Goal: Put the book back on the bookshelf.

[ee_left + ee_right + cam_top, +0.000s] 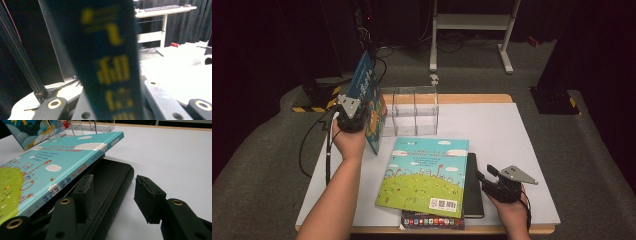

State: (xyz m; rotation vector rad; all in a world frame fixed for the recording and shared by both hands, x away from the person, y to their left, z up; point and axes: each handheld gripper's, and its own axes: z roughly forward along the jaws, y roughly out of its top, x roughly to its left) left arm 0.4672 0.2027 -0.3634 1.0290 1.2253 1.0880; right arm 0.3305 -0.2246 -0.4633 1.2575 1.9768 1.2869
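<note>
Beside clear rack (414, 112), left gripper (350, 119) clamps blue book (367, 97) upright.

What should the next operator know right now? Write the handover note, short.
Left tongs: shut on the blue picture book, held upright on edge at the left end of the clear rack; it is not yet in a slot.
Right tongs: open, resting by the stack, one pad over the black book, gripping nothing.
Stack at the table's near edge: turquoise picture book on top, black book under it, another book at the bottom.
Done: one book lifted and stood up.
Left: seat it in the rack, then probably shelve the stack.
</note>
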